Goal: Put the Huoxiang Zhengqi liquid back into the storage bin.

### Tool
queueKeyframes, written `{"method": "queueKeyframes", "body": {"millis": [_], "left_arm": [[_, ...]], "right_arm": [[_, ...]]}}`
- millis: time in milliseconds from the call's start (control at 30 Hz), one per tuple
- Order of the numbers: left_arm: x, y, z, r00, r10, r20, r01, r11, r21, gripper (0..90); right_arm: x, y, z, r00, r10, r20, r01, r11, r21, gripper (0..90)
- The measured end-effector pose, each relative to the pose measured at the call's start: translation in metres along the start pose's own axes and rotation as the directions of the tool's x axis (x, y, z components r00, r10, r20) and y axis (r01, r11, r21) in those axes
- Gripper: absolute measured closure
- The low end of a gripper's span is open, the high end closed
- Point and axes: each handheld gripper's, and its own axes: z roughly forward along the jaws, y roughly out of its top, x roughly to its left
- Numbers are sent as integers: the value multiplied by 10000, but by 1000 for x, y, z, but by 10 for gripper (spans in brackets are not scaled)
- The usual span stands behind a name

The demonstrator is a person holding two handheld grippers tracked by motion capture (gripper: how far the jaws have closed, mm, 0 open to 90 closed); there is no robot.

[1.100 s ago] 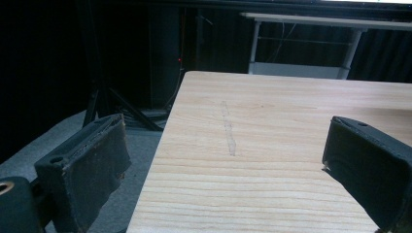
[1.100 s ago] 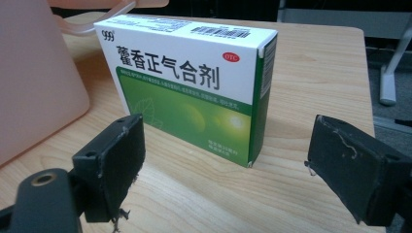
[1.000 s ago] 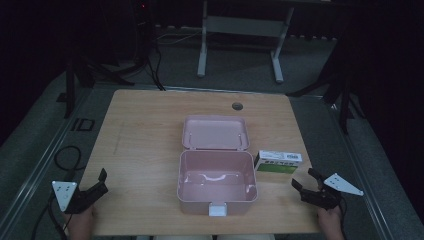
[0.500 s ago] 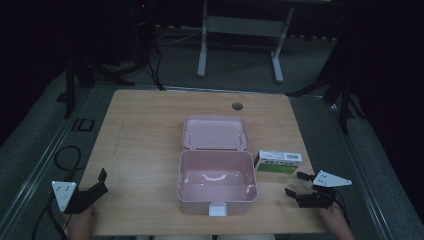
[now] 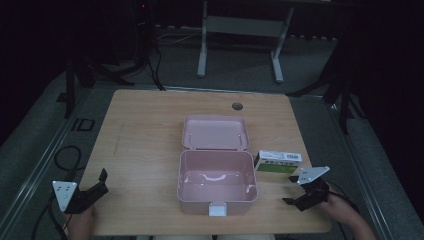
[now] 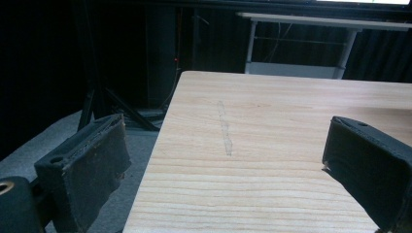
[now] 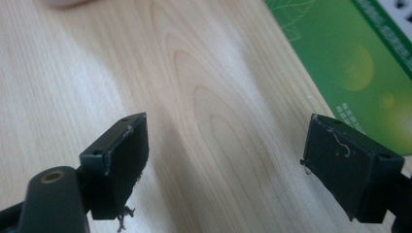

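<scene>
Near the right gripper, just ahead of its jaws, lies the green and white carton on the worktop. The right gripper is released: its jaws stand wide apart and nothing is between them except bare wood. They have just been closing a little, but they are still almost fully spread. In the right gripper view the carton fills the upper right corner, and its green face comes close to the right jaw; whether the jaw touches it I cannot tell, and the pads do not press on it. This gripper hangs slightly above the wood and holds nothing.

To the left of the right gripper, beyond the carton, stands the pink box with its lid thrown back flat on the worktop behind it. The carton lies just beside the box's right wall, outside of it. The inside of the box looks empty, with only a moulded shape on its bottom.

Well apart, at the opposite near corner of the worktop, is the left gripper. It is released too; in the left gripper view its two black jaws are spread wide, and between them I see only the wood and the worktop's edge. It grasps nothing and touches nothing.
</scene>
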Motion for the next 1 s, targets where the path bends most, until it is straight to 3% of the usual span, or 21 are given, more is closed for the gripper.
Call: {"method": "queueKeyframes", "body": {"millis": [133, 167, 200, 233, 267, 300, 367, 400, 433, 467, 500, 533, 633, 767, 833, 900, 933, 1000], "left_arm": [[0, 0, 0, 10000, -5, 14, 5, 10000, -4, 30], [0, 0, 0, 10000, -15, 14, 15, 10000, -4, 30], [0, 0, 0, 10000, -10, 21, 10, 10000, -1, 30], [0, 0, 0, 10000, -10, 21, 10, 10000, -1, 29], [0, 0, 0, 10000, -9, 21, 9, 10000, -1, 29], [0, 0, 0, 10000, -12, 30, 12, 10000, 0, 29], [0, 0, 0, 10000, -12, 29, 12, 10000, -1, 29], [0, 0, 0, 10000, -16, 34, 16, 10000, -1, 29], [0, 0, 0, 10000, -19, 37, 19, 10000, 16, 30], [0, 0, 0, 10000, -19, 37, 19, 10000, 16, 29], [0, 0, 0, 10000, -23, 47, 23, 10000, 57, 29], [0, 0, 0, 10000, -17, 48, 17, 10000, 54, 29], [0, 0, 0, 10000, -23, 62, 22, 10000, 60, 30], [0, 0, 0, 10000, -18, 61, 17, 10000, 61, 30], [0, 0, 0, 10000, -20, 65, 20, 10000, 59, 29], [0, 0, 0, 10000, -16, 62, 16, 10000, 59, 29], [0, 0, 0, 10000, -12, 65, 12, 10000, 60, 29], [0, 0, 0, 10000, -4, 66, 4, 10000, 58, 30]], "right_arm": [[0, 14, 0, 9981, -598, -151, 611, 9925, 1055, 160], [0, 14, 0, 9981, -598, -151, 611, 9925, 1055, 160], [2, 20, 2, 9959, -863, -266, 896, 9807, 1740, 160], [2, 20, 2, 9959, -863, -266, 896, 9807, 1740, 160], [3, 23, 3, 9947, -963, -356, 1016, 9735, 2050, 159], [4, 28, 6, 9927, -1074, -551, 1181, 9585, 2594, 156], [5, 33, 8, 9897, -1287, -628, 1418, 9416, 3055, 156], [5, 33, 8, 9897, -1287, -628, 1418, 9416, 3055, 156], [6, 38, 10, 9873, -1392, -764, 1574, 9227, 3521, 156], [6, 38, 10, 9873, -1392, -764, 1574, 9227, 3521, 156], [6, 41, 11, 9843, -1542, -864, 1754, 9119, 3710, 157], [6, 45, 12, 9816, -1639, -976, 1897, 8939, 4063, 157], [6, 54, 14, 9769, -1864, -1042, 2135, 8666, 4511, 157], [7, 64, 17, 9738, -1898, -1249, 2268, 8439, 4861, 159], [10, 69, 19, 9715, -1868, -1462, 2362, 8182, 5241, 161], [12, 73, 21, 9682, -1845, -1690, 2479, 7988, 5482, 161], [13, 75, 22, 9670, -1817, -1788, 2516, 7928, 5551, 161], [13, 77, 22, 9677, -1778, -1785, 2484, 7919, 5578, 161]]}}
